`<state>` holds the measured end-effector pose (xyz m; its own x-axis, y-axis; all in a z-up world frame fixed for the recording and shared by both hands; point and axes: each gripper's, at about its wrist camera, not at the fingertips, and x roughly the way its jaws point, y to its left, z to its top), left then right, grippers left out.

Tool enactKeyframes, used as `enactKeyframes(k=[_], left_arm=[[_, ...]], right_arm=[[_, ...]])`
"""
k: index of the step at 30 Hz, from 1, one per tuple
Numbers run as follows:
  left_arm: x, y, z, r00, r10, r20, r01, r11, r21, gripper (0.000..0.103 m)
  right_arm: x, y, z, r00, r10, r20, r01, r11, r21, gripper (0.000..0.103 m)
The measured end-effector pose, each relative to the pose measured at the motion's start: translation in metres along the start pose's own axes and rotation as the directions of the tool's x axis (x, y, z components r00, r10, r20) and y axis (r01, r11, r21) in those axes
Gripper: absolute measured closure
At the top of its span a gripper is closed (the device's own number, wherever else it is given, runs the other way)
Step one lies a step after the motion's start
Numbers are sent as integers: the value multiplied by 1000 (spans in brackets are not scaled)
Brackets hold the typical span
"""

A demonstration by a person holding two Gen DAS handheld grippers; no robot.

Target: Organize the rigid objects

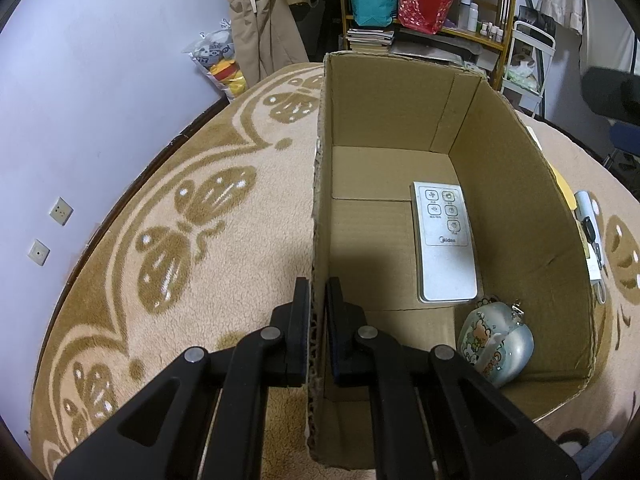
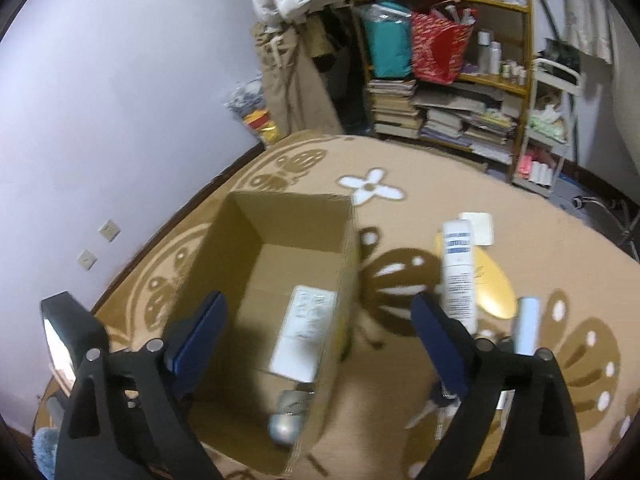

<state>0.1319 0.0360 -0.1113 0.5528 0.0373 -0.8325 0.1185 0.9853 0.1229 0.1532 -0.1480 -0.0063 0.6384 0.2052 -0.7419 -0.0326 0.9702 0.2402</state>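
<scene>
Left gripper point(image 1: 318, 300) is clamped on the box point(image 1: 516, 200) wall; remote point(image 1: 444, 240) and ornament point(image 1: 496, 344) lie inside. Right gripper point(image 2: 320, 316) hangs spread and empty, tube point(image 2: 458, 268) right of the box: a careless reach could knock it rolling

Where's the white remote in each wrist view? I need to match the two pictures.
Left wrist: the remote lies flat on the box floor, right of centre, just beyond the round ornament.
Right wrist: the remote is at lower centre, inside the box against its right wall, blurred.
Shared landmark: the cardboard box, clamped by the left gripper.
</scene>
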Motion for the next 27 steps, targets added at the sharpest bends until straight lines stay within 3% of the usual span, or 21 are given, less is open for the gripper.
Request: enactKeyframes(k=[11,27], left_arm=[[1,1,0,1000,-1,0,1,1000,-1,95],[1,1,-1,1000,1,-1,-1,1000,1,95]], right_arm=[[-1,-61,-13,990,-138,0,138,989,60,5],[28,-107,-46,983,-153,-97,167,974,154,5]])
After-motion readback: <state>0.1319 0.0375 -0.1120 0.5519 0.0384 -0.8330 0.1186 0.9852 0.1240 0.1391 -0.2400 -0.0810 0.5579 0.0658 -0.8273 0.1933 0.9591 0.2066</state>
